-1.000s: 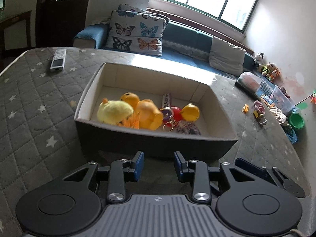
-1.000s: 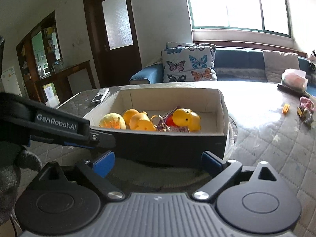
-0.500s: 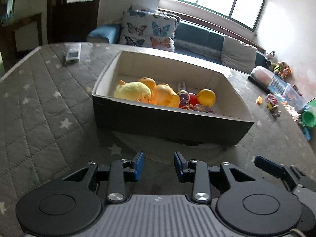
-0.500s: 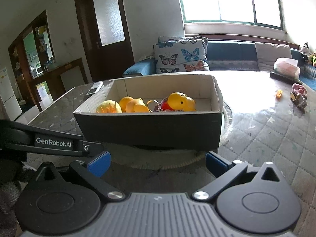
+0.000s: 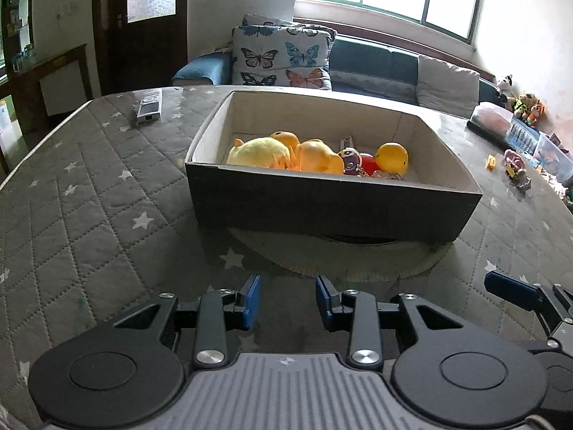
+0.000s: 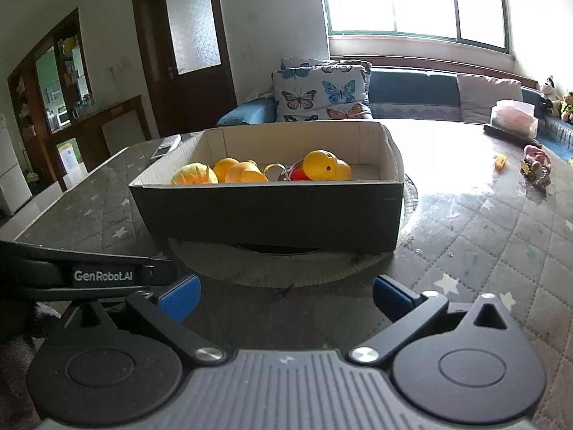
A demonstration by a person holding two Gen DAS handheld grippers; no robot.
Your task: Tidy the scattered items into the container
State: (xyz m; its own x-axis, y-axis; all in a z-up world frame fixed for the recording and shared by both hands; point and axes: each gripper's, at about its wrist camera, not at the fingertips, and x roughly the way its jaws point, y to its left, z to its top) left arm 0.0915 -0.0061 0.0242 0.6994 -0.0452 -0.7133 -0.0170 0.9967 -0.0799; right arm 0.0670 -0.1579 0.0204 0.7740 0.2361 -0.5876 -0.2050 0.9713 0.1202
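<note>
Presently both tools are empty-handed. Left gripper [image 5: 287, 301]: blue pads parted by a modest gap, nothing between them, held low over the quilted table cover [image 5: 89, 193], nose toward the near wall of the container. Right gripper [image 6: 284, 295]: spread much wider, also holding nothing; in its view the left tool's arm, labelled GenRobot.AI, crosses the lower left, so the two sit side by side, near each other. Both stand back from the cardboard box [image 5: 333, 204], apart from it, neither reaching in; my reading is a rest or pull-back posture that keeps the fingers clear of the walls. The box rests on a round mat [image 5: 340, 261], likely to mark its place. Inside, huddled toward the left and middle of the floor: a yellow plush duck [image 5: 259, 150], orange-yellow rubber ducks [image 5: 318, 157], another yellow duck [image 5: 392, 157], a red ball [image 5: 369, 161] and a keychain-like trinket [image 5: 349, 156], touching one another. Scattered bits remain well off to the right: a small orange piece [image 6: 500, 163] and a pink toy cluster [image 6: 535, 168] on the cover. A remote [image 5: 148, 107] lies beyond the box's far left corner; whether it counts as clutter I cannot tell. Judgement: mostly tidied, and the right tool's wide spread suits fetching those right-hand strays.
</note>
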